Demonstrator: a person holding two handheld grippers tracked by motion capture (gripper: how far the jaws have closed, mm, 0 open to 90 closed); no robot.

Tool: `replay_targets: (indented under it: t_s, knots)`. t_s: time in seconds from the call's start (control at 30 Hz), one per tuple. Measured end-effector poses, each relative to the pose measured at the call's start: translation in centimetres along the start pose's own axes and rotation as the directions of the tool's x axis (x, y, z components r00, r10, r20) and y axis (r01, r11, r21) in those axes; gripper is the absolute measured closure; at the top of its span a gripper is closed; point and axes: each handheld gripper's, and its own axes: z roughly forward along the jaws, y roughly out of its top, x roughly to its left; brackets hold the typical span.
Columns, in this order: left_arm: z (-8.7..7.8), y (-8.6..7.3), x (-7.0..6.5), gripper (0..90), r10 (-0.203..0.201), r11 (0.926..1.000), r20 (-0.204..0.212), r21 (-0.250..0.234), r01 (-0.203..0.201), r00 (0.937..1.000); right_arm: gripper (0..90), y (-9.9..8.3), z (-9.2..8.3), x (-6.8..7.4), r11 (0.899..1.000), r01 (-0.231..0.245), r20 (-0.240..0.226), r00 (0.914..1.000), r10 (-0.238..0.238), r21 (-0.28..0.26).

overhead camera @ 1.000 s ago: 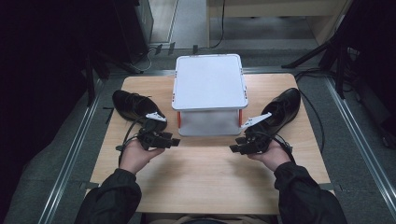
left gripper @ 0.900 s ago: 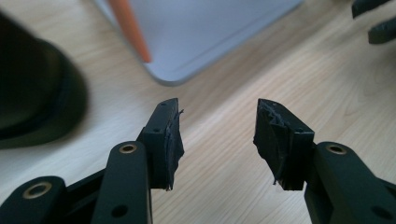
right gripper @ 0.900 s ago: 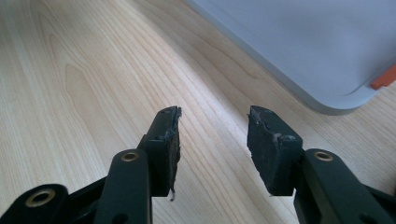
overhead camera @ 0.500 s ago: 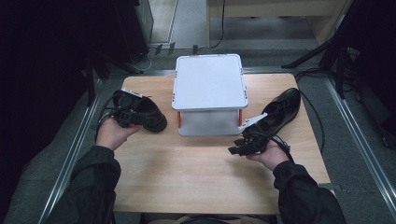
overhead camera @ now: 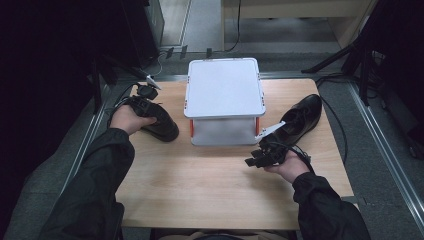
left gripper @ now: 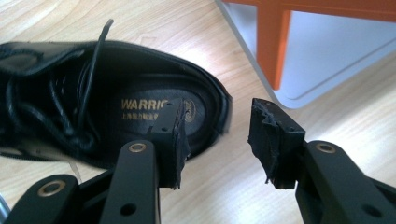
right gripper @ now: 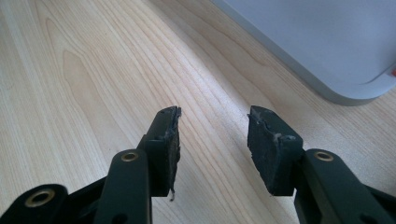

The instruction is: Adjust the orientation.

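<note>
On the bench (overhead camera: 210,185) we see a white box (overhead camera: 224,92) mid-back. Our left shoe (left gripper: 107,98), insole reading "WARRIO", lies at the left edge; our left gripper (left gripper: 219,135), jaws just closing, straddles its heel unpressed. Our right gripper (right gripper: 212,140) gapes empty.

High view overhead, far; gripper views close, low; all share white box (overhead camera: 225,95).

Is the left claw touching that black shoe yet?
Apart. In the left gripper view the left claw stands open around the heel of the shoe, jaws just closing, with bare table visible between the pads and the heel.
</note>
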Motion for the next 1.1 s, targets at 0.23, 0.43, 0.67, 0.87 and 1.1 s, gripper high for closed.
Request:
replay_targets:
  t_s: [0.23,0.43,0.67,0.87,1.1]
  knots:
    - [2.6,0.9,-0.2,60.9,-0.008,0.9961,-0.020,0.088,0.010,0.9998,54.8,-0.1,0.0,-0.1,1.000,-0.002,0.005,1.0000,0.002,0.006]
    - [3.9,1.1,-0.8,70.7,0.013,0.9939,-0.008,0.110,-0.012,0.9999,54.8,-0.1,0.1,-0.1,1.000,0.004,0.004,1.0000,-0.004,0.011]
    - [3.7,1.1,-0.6,75.8,0.006,0.9932,0.009,0.116,-0.007,0.9999,54.8,-0.1,0.1,-0.2,1.000,-0.002,0.005,1.0000,0.002,0.015]
    - [2.5,-0.2,0.0,76.0,0.027,0.9909,0.048,0.130,-0.033,0.9985,54.8,-0.2,0.1,-0.2,1.000,-0.004,0.008,1.0000,0.004,0.016]
    - [1.2,-3.2,1.8,76.0,-0.006,0.9924,0.123,0.122,-0.009,0.9924,54.8,-0.2,0.1,-0.3,1.000,-0.007,0.016,0.9999,0.006,0.020]
